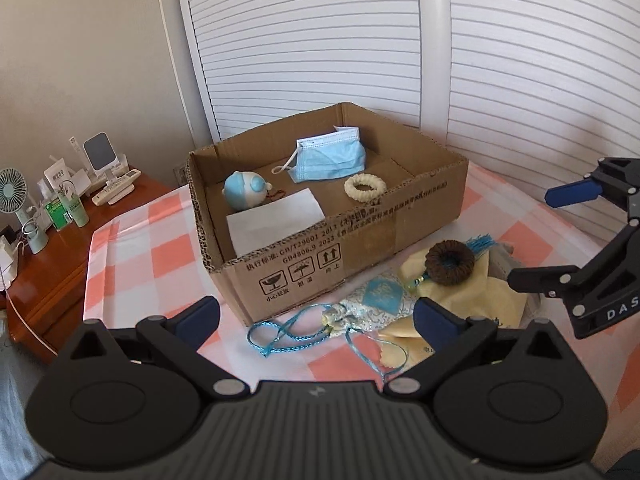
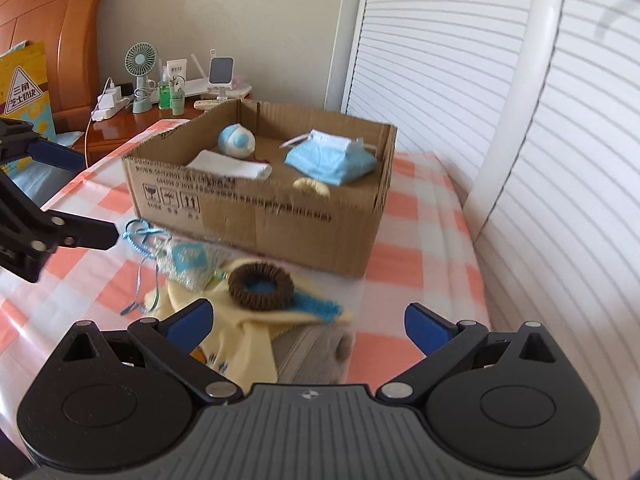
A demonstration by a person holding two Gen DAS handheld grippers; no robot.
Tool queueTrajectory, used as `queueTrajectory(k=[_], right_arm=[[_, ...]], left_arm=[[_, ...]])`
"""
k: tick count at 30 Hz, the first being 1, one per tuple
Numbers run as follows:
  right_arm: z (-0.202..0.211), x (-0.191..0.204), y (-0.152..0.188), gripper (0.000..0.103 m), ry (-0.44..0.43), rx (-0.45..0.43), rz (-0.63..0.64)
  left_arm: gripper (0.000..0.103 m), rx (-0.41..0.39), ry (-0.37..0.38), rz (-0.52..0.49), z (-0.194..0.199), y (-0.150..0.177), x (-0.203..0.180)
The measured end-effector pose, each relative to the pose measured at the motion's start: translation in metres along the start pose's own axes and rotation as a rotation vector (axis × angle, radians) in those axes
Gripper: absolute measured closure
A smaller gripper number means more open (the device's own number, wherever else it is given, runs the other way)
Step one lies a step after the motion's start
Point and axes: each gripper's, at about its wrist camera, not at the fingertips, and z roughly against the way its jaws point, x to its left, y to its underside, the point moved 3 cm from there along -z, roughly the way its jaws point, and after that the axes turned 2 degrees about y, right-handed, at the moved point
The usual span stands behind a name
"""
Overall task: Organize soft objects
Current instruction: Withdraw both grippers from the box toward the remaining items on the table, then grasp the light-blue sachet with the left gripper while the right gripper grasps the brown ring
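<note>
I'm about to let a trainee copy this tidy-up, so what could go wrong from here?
The sachet's blue cord lies in loose loops, so a finger could snag it. The brown ring rests on the yellow cloth, so lifting the cloth may tip it off. Both open grippers, left and right, work close together and might collide.

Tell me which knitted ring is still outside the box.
The brown ring, lying on the yellow cloth; the cream ring already sits inside the cardboard box.

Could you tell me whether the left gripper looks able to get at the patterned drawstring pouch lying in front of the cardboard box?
Probably yes. The left gripper is wide open and empty, and the pouch lies just ahead between its fingers, outside the box, with nothing over it.
</note>
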Motion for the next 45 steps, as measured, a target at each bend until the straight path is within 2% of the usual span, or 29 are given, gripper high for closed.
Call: queueTrajectory(k=[8,19,23,27,35,40,45], right_arm=[[-0.004,-0.003,0.029,0.0,-0.031,0.032,-0.035],[-0.009,-0.012,0.029,0.0,-0.076,0.007,-0.07],[-0.011,-0.014,0.028,0.0,-0.099,0.002,-0.082],[-0.014,-0.015,0.028,0.0,-0.1,0.009,-0.082],[-0.014,-0.01,0.025,0.0,-0.113,-0.004,-0.07],[-0.012,-0.004,0.023,0.0,-0.115,-0.011,-0.046],[-0.011,0.002,0.015,0.0,-0.13,-0.037,-0.014]], left_arm=[[0.001,0.043,0.008,0.039,-0.02,0.008,-0.02],[0.001,0.104,-0.047,0.148,-0.068,-0.001,-0.023],[0.001,0.135,-0.046,0.149,-0.078,0.003,-0.023],[0.001,0.148,-0.087,0.146,-0.077,0.01,-0.014],[0.004,0.113,-0.063,0.183,-0.071,0.014,-0.007],[0.007,0.063,-0.017,0.15,-0.073,0.008,-0.015],[0.007,0.074,-0.006,0.177,-0.08,0.008,-0.012]])
